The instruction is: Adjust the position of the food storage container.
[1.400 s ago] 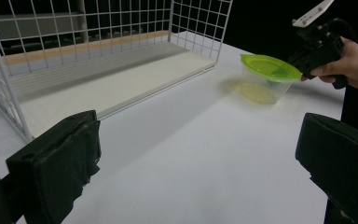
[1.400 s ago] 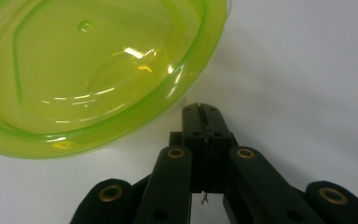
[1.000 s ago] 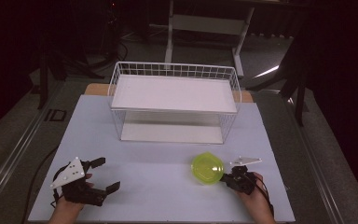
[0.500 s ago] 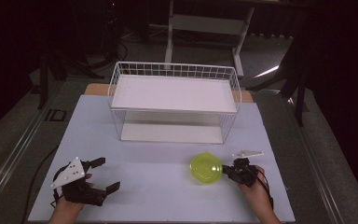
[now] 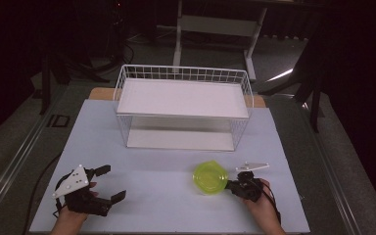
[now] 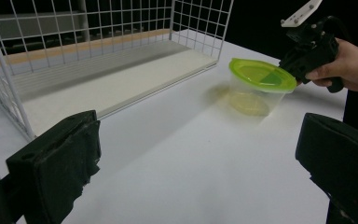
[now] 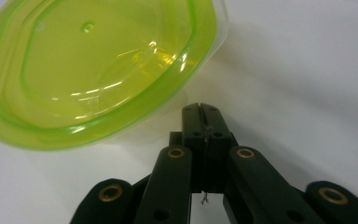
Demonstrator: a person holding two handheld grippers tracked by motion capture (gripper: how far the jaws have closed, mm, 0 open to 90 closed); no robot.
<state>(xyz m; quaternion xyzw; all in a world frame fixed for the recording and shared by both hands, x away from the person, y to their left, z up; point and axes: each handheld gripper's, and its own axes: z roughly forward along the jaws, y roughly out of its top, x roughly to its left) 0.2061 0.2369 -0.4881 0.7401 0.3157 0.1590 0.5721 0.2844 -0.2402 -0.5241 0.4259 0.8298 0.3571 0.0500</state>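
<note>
Clear container with green lid (image 5: pixel 210 177) on the white table (image 5: pixel 166 196), in front of the wire basket (image 5: pixel 183 107). Right gripper (image 5: pixel 231 185), jaws pressed together, tips at the container's rim, gripping nothing visible; left gripper (image 5: pixel 110 183) wide open and empty, well apart

lidded container (image 5: pixel 210 177) sitting on table (image 5: pixel 166 181), just left of right gripper (image 5: pixel 235 185) | wire basket (image 5: pixel 183 107) standing beyond both grippers, farther from person | left gripper (image 5: pixel 108 183) resting well left of container, jaws facing it
</note>
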